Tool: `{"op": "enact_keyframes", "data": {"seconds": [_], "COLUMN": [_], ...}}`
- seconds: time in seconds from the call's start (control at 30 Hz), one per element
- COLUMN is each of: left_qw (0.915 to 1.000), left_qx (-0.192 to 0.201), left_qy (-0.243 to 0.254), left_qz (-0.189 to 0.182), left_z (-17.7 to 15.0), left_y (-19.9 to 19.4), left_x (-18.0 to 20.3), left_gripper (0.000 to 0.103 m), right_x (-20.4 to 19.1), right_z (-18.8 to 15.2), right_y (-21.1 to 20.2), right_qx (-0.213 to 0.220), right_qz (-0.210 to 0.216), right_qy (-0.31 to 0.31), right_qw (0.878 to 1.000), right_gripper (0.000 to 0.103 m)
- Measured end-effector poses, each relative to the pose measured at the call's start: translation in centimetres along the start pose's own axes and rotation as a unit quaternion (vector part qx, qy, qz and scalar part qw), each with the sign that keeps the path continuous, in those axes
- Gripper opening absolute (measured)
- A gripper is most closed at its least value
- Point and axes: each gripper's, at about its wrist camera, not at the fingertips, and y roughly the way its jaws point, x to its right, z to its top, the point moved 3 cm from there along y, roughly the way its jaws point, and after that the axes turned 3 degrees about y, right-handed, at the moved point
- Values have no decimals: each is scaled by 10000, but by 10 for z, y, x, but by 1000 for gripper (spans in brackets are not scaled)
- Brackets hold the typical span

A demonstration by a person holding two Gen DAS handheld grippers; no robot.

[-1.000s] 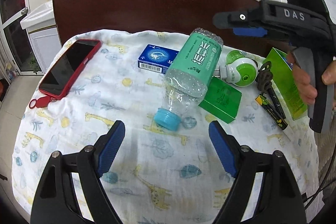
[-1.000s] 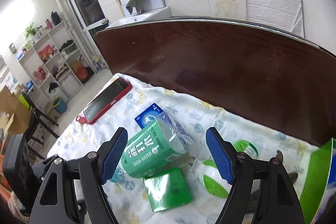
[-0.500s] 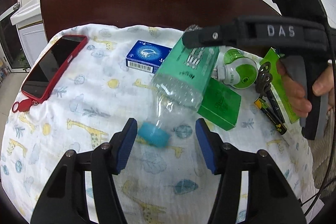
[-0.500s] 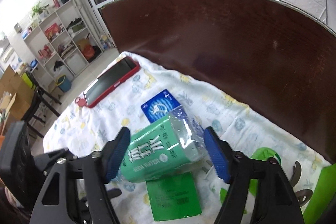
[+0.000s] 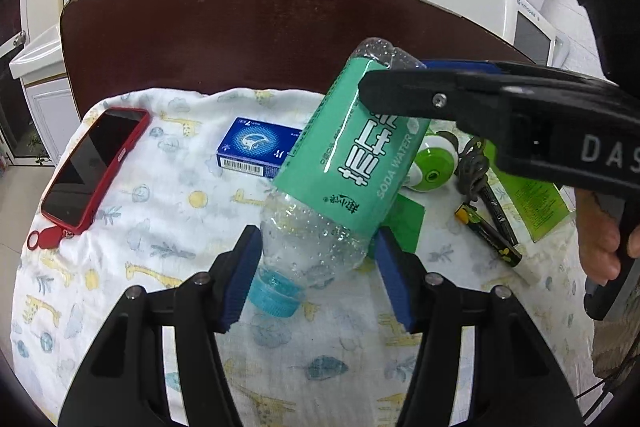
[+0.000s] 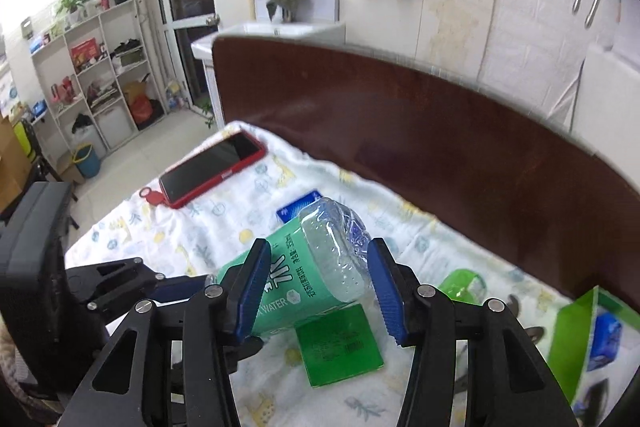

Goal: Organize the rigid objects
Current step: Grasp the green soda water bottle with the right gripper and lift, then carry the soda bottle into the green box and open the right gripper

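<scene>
Bottle (image 5: 344, 167): clear plastic, green "SODA WATER" label, blue cap (image 5: 274, 293). It is tilted, cap end low and toward the left wrist camera, base end raised toward the dark table edge. Both grippers engage it at once.

Left gripper (image 5: 316, 273): its 2 blue pads bracket the clear shoulder of the bottle just above the cap. The left pad touches the plastic; the right pad sits against or just beside it. Reading: pinching the bottle at the neck end.

Right gripper (image 6: 316, 285): its 2 blue pads flank the bottle's base end and upper label. The left pad presses on the label; the right pad lies at the crumpled clear base. Reading: clamped on the bottle. In the left wrist view its black finger crosses over the label.

Cloth (image 5: 168, 227): white, printed with giraffes and leaves, covers the near part of the table.

Table (image 5: 240, 27): dark brown, bare beyond the cloth.

Phone (image 5: 92, 167): red case, screen up, at the cloth's left edge, well apart from the bottle.

Blue box (image 5: 256, 151): flat on the cloth, just behind the bottle.

Green box (image 6: 340, 347): flat, below the bottle.

Round green-and-white device (image 5: 434, 167): right of the bottle, near the keys (image 5: 474, 167).
</scene>
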Motion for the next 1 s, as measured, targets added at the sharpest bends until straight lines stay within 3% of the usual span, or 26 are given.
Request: {"op": "enact_keyframes", "data": {"seconds": [0.2,0.5,0.7,1.0], "left_qw": [9992,9933,9833,9637], "left_qx": [239,429,498,359], "left_qy": [303,1007,1612,2374], "left_qz": [-80,-360,-688,-1171], "left_z": [15,37,55,71], "left_y": [-17,-24,-16,15], "left_x": [27,95,166,271], "left_gripper": [57,57,58,58], "right_x": [-2,40,91,179], "right_z": [3,-15,-39,-89], "right_y": [-49,-116,-165,-225], "right_qx": [532,1053,1387,1701], "right_qz": [-317,-736,-1153,-1733], "right_qy": [-70,389,932,1844], "right_qw": [9981,9909,9792,9524], "right_gripper": [53,53,53,53]}}
